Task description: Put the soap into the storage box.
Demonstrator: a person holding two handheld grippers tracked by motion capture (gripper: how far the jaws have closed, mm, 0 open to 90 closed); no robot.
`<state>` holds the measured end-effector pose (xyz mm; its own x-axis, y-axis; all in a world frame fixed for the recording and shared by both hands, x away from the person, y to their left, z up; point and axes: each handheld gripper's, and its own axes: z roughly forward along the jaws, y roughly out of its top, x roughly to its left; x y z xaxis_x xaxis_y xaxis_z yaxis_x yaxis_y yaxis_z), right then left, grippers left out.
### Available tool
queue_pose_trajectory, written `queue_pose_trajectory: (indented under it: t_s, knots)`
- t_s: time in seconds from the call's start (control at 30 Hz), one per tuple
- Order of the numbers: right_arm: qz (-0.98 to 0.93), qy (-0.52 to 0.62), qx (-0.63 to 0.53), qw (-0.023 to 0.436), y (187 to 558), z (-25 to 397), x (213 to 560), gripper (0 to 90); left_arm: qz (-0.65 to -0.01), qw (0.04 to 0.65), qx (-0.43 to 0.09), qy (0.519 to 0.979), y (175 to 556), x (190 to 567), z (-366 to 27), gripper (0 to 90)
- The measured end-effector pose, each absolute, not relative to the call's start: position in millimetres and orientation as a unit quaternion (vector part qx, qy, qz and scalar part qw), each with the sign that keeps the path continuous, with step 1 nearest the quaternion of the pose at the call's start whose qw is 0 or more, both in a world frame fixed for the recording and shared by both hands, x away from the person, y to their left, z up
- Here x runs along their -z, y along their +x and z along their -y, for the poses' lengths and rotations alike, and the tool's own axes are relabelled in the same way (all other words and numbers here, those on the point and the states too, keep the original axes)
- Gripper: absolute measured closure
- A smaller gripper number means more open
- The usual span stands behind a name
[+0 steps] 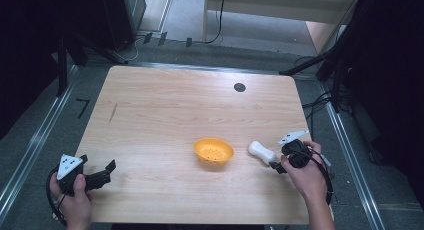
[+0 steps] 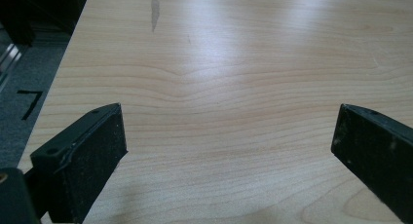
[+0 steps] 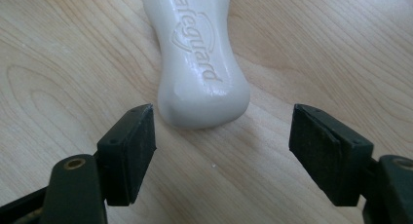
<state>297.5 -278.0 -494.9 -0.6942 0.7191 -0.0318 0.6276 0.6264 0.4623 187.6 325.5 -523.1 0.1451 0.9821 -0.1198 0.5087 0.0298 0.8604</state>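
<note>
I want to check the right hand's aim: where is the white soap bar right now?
In the high view the soap bar lies flat on the table, right of the orange bowl, just ahead of the open right gripper, untouched.

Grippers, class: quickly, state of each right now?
Left gripper: open, holding nothing.
Right gripper: open, just short of the soap bar.

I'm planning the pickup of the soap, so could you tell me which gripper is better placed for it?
Right. The right gripper is open and lined up with the soap, whose near end lies just ahead of its jaws. The left gripper sits at the table's far left corner, with the bowl between.
</note>
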Motion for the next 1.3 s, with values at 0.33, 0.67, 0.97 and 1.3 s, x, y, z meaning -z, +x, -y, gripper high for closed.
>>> queue_pose_trajectory:
  t_s: [0.33, 0.67, 0.97, 1.3]
  knots:
    - [-0.9, 0.371, -0.202, 0.106, 302.9, 273.2, 492.2, 23.8, -0.587, 0.412, -0.288, 0.634, 187.8, 523.1, -325.5, 0.0]
    - [-0.907, 0.363, -0.191, 0.098, 310.1, 263.2, 492.0, 22.7, -0.588, 0.413, -0.288, 0.634, 187.6, 523.1, -325.7, 0.0]
    - [-0.91, 0.361, -0.182, 0.089, 317.1, 255.9, 492.6, 22.6, -0.587, 0.412, -0.288, 0.634, 187.8, 523.1, -325.6, 0.0]
    - [-0.913, 0.361, -0.17, 0.079, 324.1, 248.5, 492.6, 23.0, -0.587, 0.412, -0.287, 0.634, 187.7, 523.0, -325.6, 0.0]
